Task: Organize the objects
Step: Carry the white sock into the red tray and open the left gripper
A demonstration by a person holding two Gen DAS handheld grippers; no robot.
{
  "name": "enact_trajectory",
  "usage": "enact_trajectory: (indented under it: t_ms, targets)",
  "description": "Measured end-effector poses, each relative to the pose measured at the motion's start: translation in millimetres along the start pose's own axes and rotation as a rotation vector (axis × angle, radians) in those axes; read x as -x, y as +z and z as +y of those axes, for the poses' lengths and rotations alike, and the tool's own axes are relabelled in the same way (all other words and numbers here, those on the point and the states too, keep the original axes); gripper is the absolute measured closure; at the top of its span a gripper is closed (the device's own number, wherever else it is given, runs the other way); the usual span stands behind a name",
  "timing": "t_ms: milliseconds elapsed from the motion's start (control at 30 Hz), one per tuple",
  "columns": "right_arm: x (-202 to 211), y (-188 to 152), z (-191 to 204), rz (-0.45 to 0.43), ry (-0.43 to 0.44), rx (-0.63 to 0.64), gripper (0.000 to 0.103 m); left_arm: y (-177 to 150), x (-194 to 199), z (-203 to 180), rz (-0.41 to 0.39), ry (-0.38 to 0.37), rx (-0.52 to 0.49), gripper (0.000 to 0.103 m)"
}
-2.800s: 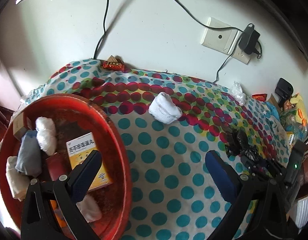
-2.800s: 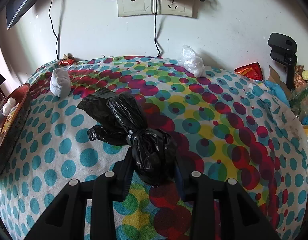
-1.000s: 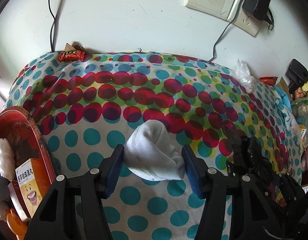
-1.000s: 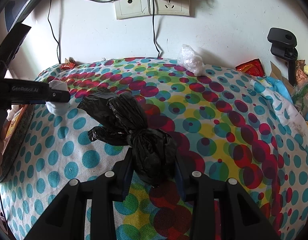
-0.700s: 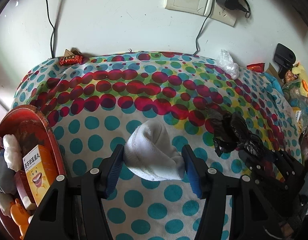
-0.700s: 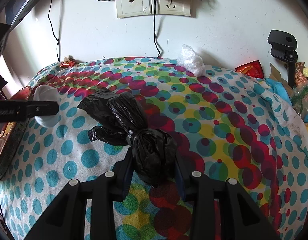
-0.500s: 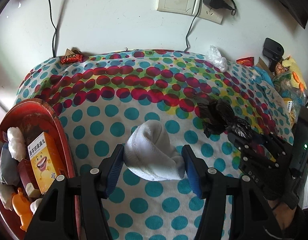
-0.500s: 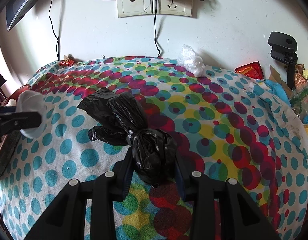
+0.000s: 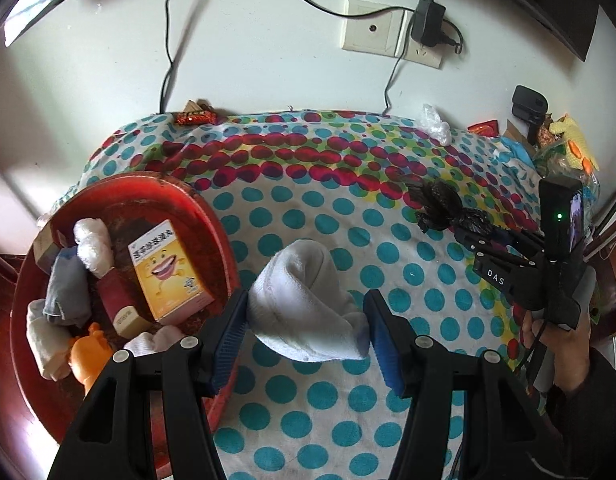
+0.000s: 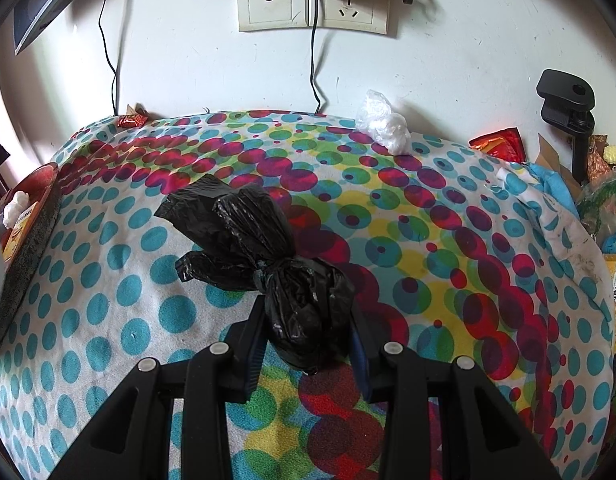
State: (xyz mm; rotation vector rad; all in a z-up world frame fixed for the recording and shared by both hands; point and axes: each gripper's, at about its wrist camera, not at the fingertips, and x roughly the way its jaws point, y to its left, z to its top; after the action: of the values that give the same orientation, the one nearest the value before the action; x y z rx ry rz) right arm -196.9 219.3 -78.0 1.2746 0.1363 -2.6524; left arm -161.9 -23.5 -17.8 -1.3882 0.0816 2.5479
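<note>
White rolled sock [image 9: 304, 312] clamped in left gripper [image 9: 304, 332] (right gripper [image 10: 308, 340] pinching knotted black bag [image 10: 304, 304]).

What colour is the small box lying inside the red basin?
The box is yellow with a smiling face, seen best in the left wrist view.

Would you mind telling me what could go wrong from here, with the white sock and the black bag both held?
The white sock sags below the left gripper; it might catch the red basin rim. The basin looks crowded around the yellow box, so the sock may perch or spill. The right gripper pinches only the black bag below its knot; thin plastic may slip.
</note>
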Motion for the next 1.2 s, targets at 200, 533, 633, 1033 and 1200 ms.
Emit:
enact_trajectory:
  t_ms: [200,533,633,1033,1200]
  targets:
    - [0,0,0,0.000,0.000,-0.001,0.066,-5,20,37,-0.018,0.055,0.035,0.047]
    - [0,0,1,0.000,0.001,-0.002,0.066,-8,21,106,-0.004,0.156,0.121,0.047]
    - [0,0,1,0.000,-0.003,0.001,0.066,-9,18,124,0.000,0.179,0.147,0.047]
    - [0,0,1,0.000,0.000,-0.002,0.066,-7,-4,177,0.030,0.235,0.222,0.047]
    - [0,0,1,0.000,-0.002,-0.001,0.066,-8,-13,188,0.046,0.236,0.230,0.047]
